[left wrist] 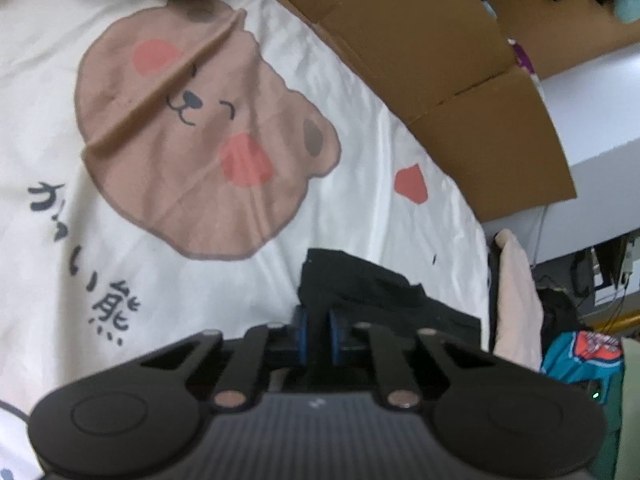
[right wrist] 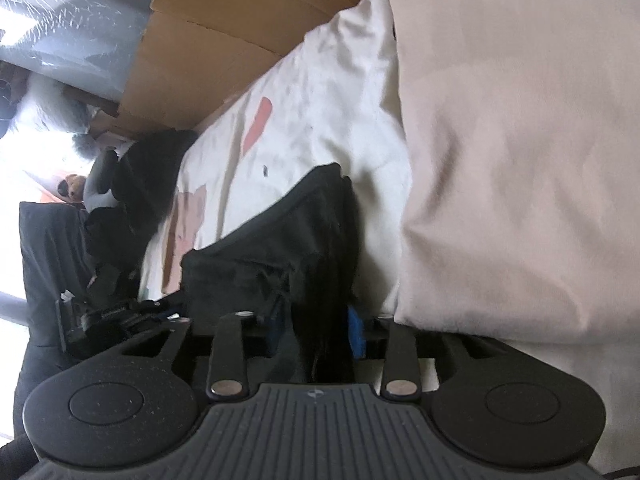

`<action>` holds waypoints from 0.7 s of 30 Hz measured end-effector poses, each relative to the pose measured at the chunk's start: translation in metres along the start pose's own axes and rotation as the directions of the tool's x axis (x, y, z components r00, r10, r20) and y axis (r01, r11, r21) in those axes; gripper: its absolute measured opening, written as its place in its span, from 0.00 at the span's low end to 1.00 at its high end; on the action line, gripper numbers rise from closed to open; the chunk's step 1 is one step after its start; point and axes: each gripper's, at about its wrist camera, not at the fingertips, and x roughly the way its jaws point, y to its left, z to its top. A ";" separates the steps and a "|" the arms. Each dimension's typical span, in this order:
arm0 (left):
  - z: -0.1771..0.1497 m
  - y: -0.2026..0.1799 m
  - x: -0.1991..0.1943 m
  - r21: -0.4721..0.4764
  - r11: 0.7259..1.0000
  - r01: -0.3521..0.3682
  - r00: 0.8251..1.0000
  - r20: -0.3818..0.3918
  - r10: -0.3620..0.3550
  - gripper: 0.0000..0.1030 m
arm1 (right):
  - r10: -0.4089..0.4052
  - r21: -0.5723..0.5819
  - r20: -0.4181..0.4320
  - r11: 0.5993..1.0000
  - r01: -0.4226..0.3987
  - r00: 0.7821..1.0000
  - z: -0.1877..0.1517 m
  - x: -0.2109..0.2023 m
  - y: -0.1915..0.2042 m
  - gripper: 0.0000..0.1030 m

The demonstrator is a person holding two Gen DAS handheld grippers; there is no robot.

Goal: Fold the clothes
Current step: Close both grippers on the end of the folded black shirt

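black garment (left wrist: 372,292) lies on white bear-print sheet (left wrist: 120,260), near its edge by the cardboard box (left wrist: 440,80). left gripper (left wrist: 318,334) jaws nearly together, pinching garment's edge btwn blue pads. right gripper (right wrist: 316,332) jaws part-way apart w/ thick bunch of the black fabric btwn them, pads against it. pink cloth (right wrist: 520,160) just beside.

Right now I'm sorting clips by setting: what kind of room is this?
Probably a lived-in bedroom: a bear-print bedsheet covers a bed, with a pillow on it and cardboard boxes stacked alongside.
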 end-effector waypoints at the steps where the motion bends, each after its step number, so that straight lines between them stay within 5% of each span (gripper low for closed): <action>1: 0.000 0.001 -0.002 0.003 1.000 0.004 1.000 0.002 -0.004 0.11 | -0.004 -0.003 -0.002 1.000 0.004 1.000 -0.001 0.000 0.000 0.47; 5: -0.004 0.004 -0.004 0.029 0.999 -0.018 0.999 -0.039 0.020 0.26 | -0.010 -0.011 -0.017 1.000 0.010 1.000 -0.004 0.002 -0.003 0.50; 11: -0.006 0.011 0.006 0.007 1.000 0.024 0.998 -0.063 -0.023 0.26 | 0.009 -0.016 -0.033 1.000 -0.010 0.999 -0.007 0.012 -0.005 0.50; 19: 0.003 0.006 0.030 -0.026 0.993 0.118 0.990 -0.078 -0.120 0.19 | 0.038 -0.010 -0.029 0.999 -0.038 0.999 0.003 0.024 0.000 0.49; 21: 0.003 0.002 0.030 -0.008 0.992 0.124 0.989 -0.077 -0.124 0.11 | 0.042 -0.009 -0.026 0.999 -0.042 0.999 0.006 0.025 0.000 0.37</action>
